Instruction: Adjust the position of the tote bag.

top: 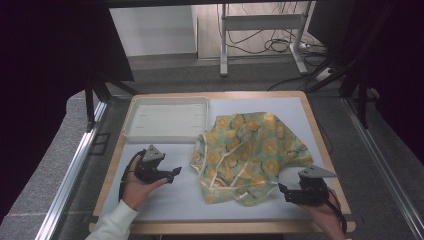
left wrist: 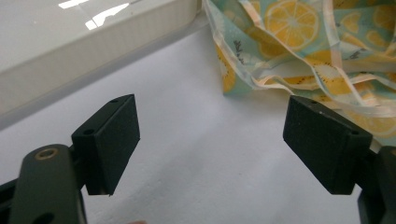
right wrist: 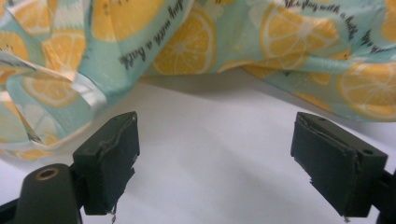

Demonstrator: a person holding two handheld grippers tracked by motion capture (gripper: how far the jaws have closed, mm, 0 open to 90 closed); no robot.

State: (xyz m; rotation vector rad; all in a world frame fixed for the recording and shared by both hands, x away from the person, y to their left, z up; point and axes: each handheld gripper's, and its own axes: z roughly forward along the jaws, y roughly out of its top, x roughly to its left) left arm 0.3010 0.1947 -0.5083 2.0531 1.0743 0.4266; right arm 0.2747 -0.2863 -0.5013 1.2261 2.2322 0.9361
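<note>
Closing both wide-open, empty grippers, left (top: 176, 172) and right (top: 283, 190), on the lemon-print cloth's (top: 250, 150) near hem suits best.

A worktable in a dim lab bay, lit from the far side

The table (top: 320, 150) has a pale wooden rim and a light grey-white top; it stands on a grey speckled floor (top: 45, 165), with metal rails (top: 70, 175) running along both of its sides. Black curtains or panels (top: 50, 50) close in the left and right edges of the high view and leave those parts dark. Beyond the table's far edge a white wall panel (top: 150, 30) catches the brightest light, and beside it stands a grey metal frame (top: 260, 30) on two legs, with black cables (top: 280, 45) looped on the floor around its feet
</note>
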